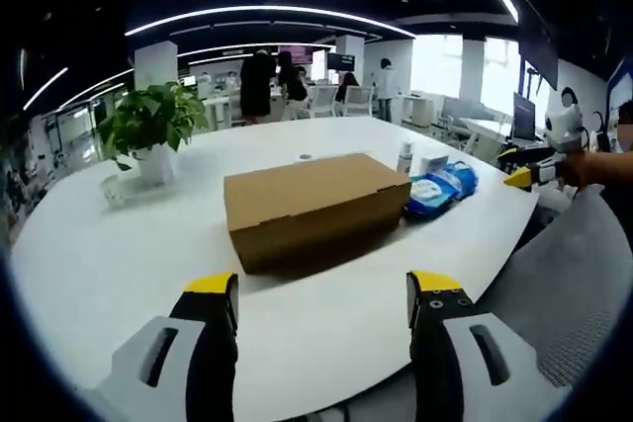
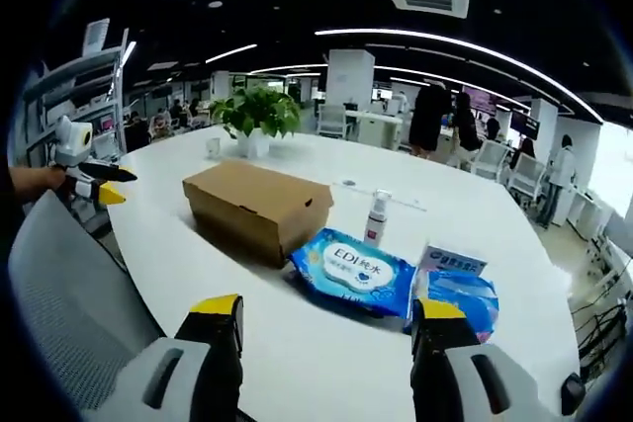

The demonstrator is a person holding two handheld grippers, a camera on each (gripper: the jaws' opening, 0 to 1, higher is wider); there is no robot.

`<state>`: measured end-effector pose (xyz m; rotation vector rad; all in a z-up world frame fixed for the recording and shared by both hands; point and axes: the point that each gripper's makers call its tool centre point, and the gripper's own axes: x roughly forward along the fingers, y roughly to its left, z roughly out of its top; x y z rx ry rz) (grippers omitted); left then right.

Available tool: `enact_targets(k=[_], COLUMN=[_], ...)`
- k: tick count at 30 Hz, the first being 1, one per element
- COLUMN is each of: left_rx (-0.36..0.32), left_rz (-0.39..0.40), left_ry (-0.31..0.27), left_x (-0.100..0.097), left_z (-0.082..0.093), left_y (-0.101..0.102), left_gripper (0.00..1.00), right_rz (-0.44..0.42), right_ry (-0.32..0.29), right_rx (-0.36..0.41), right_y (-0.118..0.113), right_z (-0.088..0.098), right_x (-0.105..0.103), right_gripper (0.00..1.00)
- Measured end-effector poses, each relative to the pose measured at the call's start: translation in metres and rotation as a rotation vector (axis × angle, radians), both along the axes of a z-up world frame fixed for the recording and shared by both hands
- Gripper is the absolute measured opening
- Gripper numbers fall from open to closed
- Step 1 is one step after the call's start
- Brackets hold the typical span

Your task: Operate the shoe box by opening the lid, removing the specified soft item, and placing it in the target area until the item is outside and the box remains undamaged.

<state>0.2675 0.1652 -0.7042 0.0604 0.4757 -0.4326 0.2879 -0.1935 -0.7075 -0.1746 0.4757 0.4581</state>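
Shoe box (image 1: 315, 207) sits closed on the white bench (image 1: 119, 254).
Your left gripper (image 1: 322, 295) and right gripper (image 2: 327, 318) hang wide open, empty, short of the box; wipes pack (image 2: 353, 271) lies beside it.

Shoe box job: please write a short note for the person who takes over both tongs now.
Left tongs: open, holding nothing, off the table edge, aimed at the shoe box.
Right tongs: open, holding nothing, above the near table edge, with the blue wipes pack straight ahead.
Shoe box: on the white table, lid closed, looks undamaged. Beside it lie the wipes pack, a second blue packet and a small spray bottle. A potted plant stands further back.
Done: nothing yet.
Left: open the lid, take out the soft item, place it in the target area.
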Motion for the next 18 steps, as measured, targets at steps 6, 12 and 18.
enact_targets(k=[6,12,18], left_rx=[-0.016,-0.007,0.004], left_rz=[0.023,0.036,0.066], left_ry=[-0.011,-0.008,-0.004], left_x=[-0.002,-0.005,-0.006], left_z=[0.005,0.003,-0.001], left_y=[0.001,0.002,0.01], left_gripper=[0.8,0.91,1.0], right_rz=[-0.02,-0.034,-0.049], right_ry=[-0.006,0.004,0.007], right_rx=[0.006,-0.004,0.016], right_y=[0.0,0.001,-0.001], right_z=[-0.004,-0.01,-0.008], right_x=[-0.015,-0.022,-0.02], right_gripper=[0.84,0.97,1.0])
